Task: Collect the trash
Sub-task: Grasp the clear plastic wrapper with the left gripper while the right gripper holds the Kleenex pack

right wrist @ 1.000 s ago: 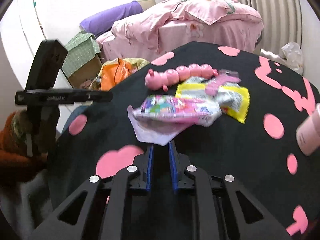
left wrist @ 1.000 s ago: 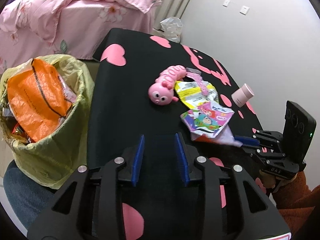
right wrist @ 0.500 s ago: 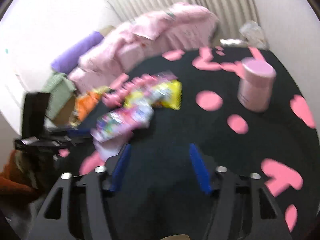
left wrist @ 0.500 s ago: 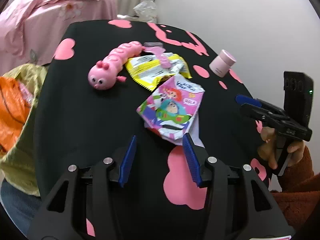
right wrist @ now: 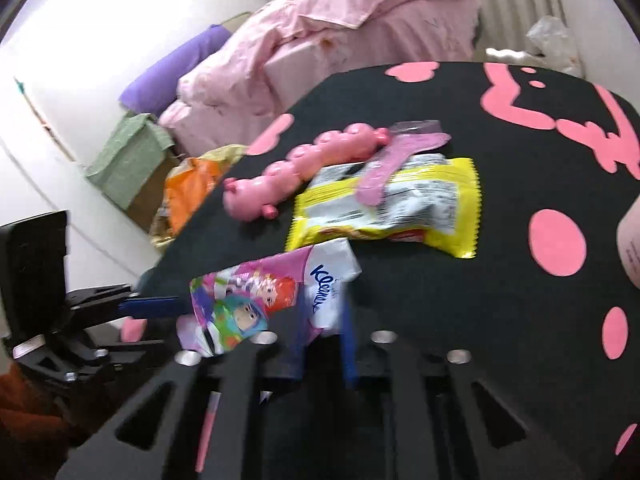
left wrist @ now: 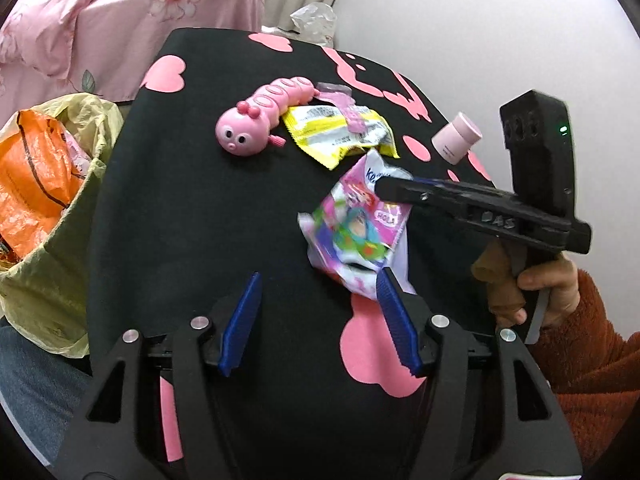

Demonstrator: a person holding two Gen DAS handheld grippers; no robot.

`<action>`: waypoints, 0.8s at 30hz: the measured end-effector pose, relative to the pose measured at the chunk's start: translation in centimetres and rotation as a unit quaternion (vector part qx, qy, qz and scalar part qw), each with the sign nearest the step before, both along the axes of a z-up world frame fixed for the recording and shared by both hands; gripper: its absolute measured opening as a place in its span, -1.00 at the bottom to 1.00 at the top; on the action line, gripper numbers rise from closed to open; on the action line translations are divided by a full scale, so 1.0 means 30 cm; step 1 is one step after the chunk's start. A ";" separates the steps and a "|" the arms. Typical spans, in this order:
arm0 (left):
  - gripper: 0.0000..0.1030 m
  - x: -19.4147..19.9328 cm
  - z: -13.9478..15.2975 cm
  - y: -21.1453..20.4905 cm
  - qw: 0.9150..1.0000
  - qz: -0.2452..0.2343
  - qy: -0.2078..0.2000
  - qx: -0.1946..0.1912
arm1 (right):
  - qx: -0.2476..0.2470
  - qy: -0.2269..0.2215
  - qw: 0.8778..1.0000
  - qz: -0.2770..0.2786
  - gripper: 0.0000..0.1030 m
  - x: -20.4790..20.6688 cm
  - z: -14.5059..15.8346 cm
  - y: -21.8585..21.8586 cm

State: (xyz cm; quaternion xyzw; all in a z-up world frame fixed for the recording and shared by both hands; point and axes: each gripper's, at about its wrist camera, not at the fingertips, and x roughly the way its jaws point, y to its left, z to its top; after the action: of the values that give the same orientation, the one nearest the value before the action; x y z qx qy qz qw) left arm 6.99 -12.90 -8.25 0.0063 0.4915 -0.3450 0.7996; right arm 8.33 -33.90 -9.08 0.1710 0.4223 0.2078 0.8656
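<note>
Currently —
Right tool (right wrist: 324, 344): clamped on tissue pack (left wrist: 356, 228).
Left tool (left wrist: 318, 320): spread wide, holding nothing.
Counter (left wrist: 192, 216): carries the pack.

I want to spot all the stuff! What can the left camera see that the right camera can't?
Only the left view shows the whole pink cup, the person's hand and the right gripper from outside, closing on the tissue pack.
Only the right view shows the purple pillow and green box.
Both show the caterpillar toy, yellow wrapper and trash bag.
</note>
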 end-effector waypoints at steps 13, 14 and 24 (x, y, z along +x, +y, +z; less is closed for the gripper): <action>-0.02 -0.058 -0.014 -0.136 0.998 -0.032 0.012 0.044 | -0.070 -0.094 0.980 -0.164 -0.80 -0.287 0.168 -0.281; -0.02 -0.058 -0.015 -0.134 0.999 -0.028 0.018 0.041 | -0.070 -0.090 0.978 -0.172 -0.80 -0.309 0.155 -0.295; -0.94 -0.026 -0.032 -0.168 0.998 0.009 0.032 0.052 | -0.097 -0.095 0.976 -0.168 -0.80 -0.349 0.120 -0.295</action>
State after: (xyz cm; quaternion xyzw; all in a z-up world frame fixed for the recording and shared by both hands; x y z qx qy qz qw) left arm 6.22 -17.95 -9.21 0.0327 0.5340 -0.3113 0.7854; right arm -2.13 -42.75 -5.46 0.1342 0.3218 0.0330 0.9367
